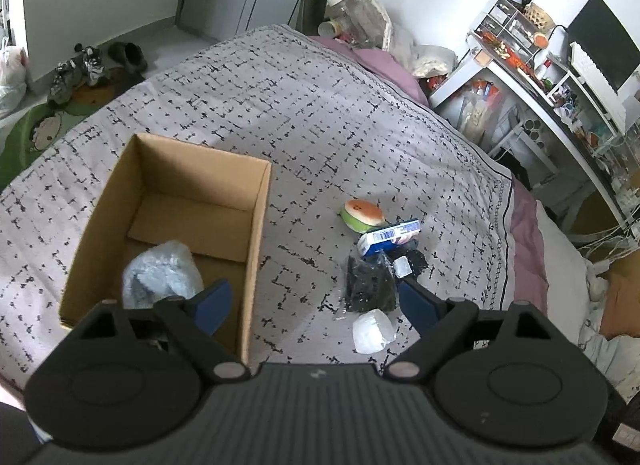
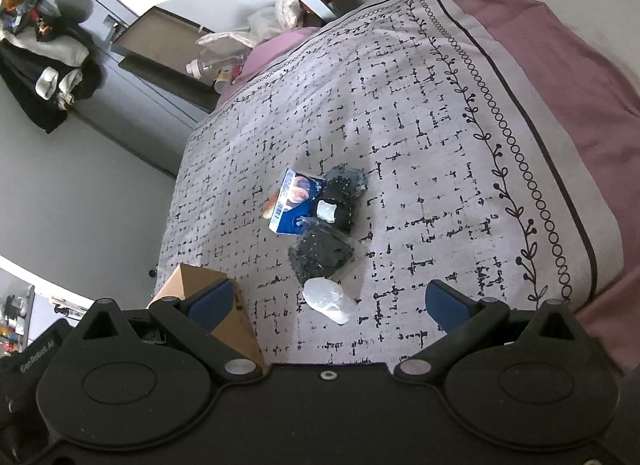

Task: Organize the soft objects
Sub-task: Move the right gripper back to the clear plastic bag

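One pale blue soft bundle in clear plastic (image 1: 160,271) is seen lying inside the open brown cardboard box (image 1: 256,221) on the bed. The left gripper (image 1: 314,301) is held above the box's near edge, spread wide and empty. The right gripper (image 2: 330,303) is held wide and empty over one small white wrapped bundle (image 2: 326,299). Just past it, two dark bagged bundles (image 2: 322,251), one blue printed packet (image 2: 294,201) and one round orange and green squishy toy (image 1: 362,215) are bunched together on the grey patterned bedspread (image 1: 320,113).

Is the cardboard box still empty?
No: in the left wrist view a pale blue bagged item already lies inside the cardboard box.
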